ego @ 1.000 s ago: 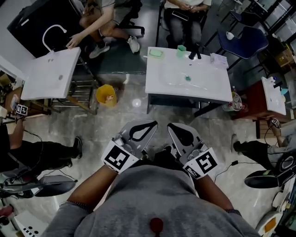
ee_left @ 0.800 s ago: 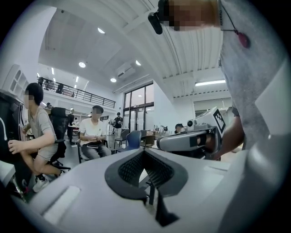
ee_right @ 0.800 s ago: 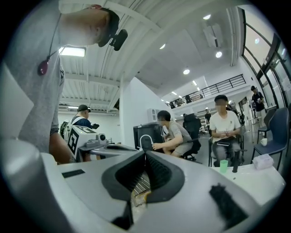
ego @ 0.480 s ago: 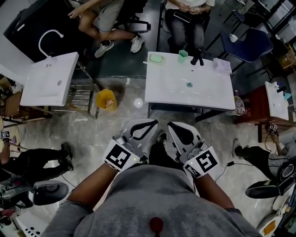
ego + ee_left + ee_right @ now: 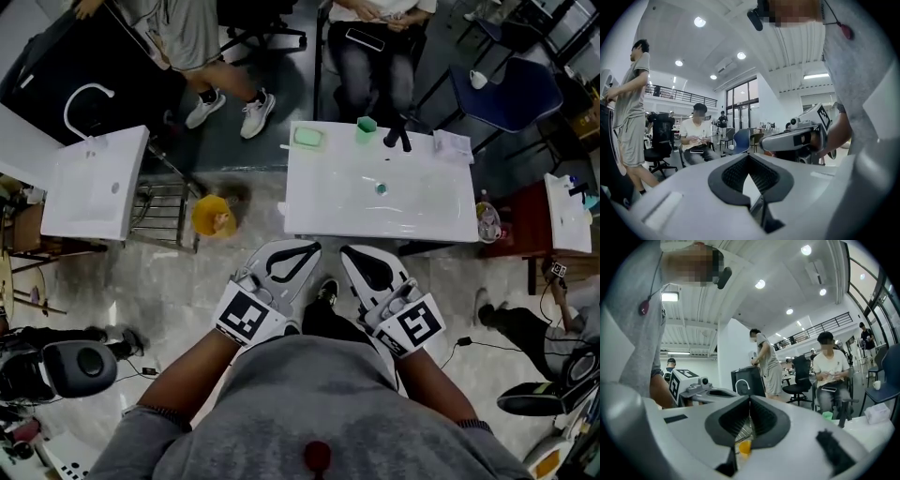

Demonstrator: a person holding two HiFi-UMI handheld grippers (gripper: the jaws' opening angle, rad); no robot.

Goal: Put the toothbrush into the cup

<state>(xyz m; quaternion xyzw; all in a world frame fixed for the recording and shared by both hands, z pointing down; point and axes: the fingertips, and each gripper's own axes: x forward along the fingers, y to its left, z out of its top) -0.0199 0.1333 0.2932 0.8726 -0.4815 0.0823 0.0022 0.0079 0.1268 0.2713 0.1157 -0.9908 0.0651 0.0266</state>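
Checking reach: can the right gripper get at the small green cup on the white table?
Probably not: the right gripper sits by the person's torso; the small green cup stands across grey floor.

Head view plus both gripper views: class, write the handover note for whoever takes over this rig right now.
Left tool: shut, empty.
Right tool: shut, empty. Both are held near the body, short of the sink.
Cup: green, at the sink's far edge beside the tap.
Toothbrush: can't be made out from here.
Done: nothing yet.
To do: reach the sink, find and grip the toothbrush, put it in the cup.
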